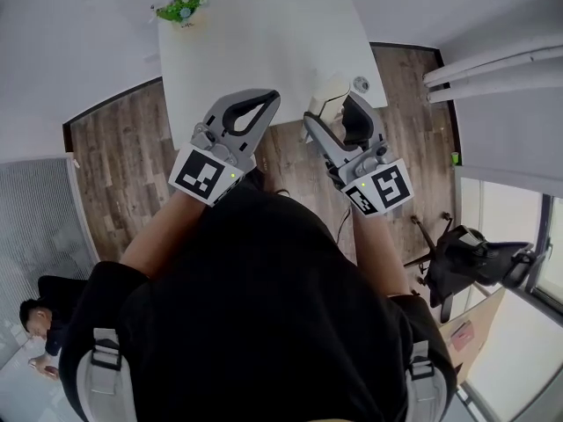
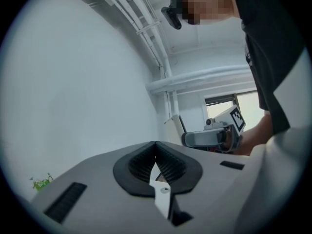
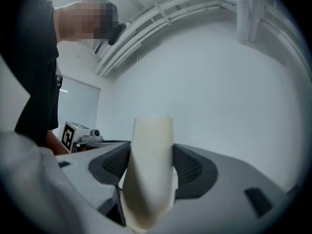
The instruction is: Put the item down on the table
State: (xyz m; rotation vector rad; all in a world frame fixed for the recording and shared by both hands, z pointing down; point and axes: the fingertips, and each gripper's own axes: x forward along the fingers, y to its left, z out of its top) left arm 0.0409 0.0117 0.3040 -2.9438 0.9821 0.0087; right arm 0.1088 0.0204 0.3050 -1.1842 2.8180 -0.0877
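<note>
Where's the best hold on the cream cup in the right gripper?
Mid-body, across the side walls, coming in from the side, much as the right gripper has it. The cream cup is tall, narrow and smooth, so the jaws meet opposite walls squarely and the end past them stays free. The rim is probably best avoided.

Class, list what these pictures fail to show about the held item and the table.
- Cream item: its lower end is cut off by the bottom edge of the right gripper view, and the right hand-held gripper covers most of it in the head view.
- Small round object on the table: too small to identify in the head view.
- Neither gripper view shows the table.
</note>
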